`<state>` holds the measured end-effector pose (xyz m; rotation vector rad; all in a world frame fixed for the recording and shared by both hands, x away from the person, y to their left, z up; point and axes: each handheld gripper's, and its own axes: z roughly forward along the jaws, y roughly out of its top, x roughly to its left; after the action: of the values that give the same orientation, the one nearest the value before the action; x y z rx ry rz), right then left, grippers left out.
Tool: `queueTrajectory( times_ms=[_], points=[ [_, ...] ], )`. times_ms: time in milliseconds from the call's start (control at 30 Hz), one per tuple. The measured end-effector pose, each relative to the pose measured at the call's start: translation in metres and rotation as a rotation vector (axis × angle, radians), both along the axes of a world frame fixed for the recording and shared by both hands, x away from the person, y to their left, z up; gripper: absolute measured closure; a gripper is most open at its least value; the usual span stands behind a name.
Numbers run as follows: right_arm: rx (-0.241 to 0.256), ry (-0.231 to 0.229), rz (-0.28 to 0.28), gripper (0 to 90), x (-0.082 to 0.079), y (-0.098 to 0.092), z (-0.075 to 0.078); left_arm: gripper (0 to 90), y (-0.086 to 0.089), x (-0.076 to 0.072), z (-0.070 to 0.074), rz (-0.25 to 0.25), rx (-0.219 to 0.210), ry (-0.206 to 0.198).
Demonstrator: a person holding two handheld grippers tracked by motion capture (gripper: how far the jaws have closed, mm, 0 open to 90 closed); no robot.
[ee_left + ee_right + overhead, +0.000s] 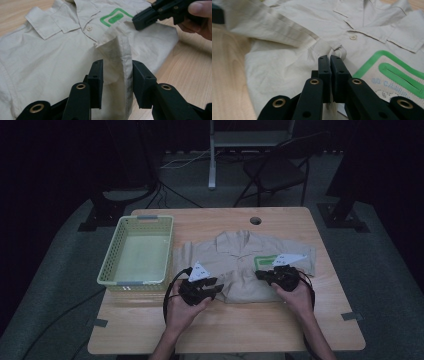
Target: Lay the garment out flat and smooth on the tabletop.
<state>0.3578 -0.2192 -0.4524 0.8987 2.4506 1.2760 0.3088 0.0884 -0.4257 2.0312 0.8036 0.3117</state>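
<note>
A beige short-sleeved shirt (240, 265) lies front-up on the wooden table (250, 325), with a green-outlined chest patch (113, 18). My left gripper (117, 67) is open at the shirt's lower edge. Its jaws stand on either side of a raised fold of the button placket. My right gripper (330, 58) is shut, its tips low over the shirt front just beside the patch (397, 72) and below a button (353, 37). No cloth shows between its jaws. In the high view the left gripper (218, 286) and right gripper (259, 274) point toward each other over the shirt.
A pale green plastic basket (112, 255) stands empty at the table's left, next to the shirt's sleeve. The table has a cable hole (255, 220) at the back. A chair (275, 172) and stand legs are on the dark floor beyond.
</note>
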Motion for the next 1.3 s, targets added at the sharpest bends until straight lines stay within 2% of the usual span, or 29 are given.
queueTrajectory(
  times_ms=[400, 567, 800, 933, 1300],
  points=[
    [0.011, -0.029, 0.062, 87.3, -0.015, 0.002, 0.008, 64.3, 0.001, 0.0, -0.001, 0.006, 0.004, 0.0],
    [0.003, -0.039, 0.067, 87.2, -0.02, 0.0, 0.011, 73.8, 0.002, -0.002, -0.001, -0.003, 0.029, -0.001],
    [0.004, -0.046, 0.086, 87.2, -0.031, -0.005, 0.016, 82.3, 0.006, -0.007, -0.004, -0.012, 0.046, 0.015],
    [0.003, -0.047, 0.101, 87.2, -0.036, -0.007, 0.018, 84.6, 0.009, -0.009, -0.004, -0.017, 0.055, 0.016],
    [-0.02, -0.064, 0.121, 87.2, -0.049, -0.009, 0.02, 85.8, 0.024, -0.012, -0.006, 0.015, 0.068, 0.022]
  ],
)
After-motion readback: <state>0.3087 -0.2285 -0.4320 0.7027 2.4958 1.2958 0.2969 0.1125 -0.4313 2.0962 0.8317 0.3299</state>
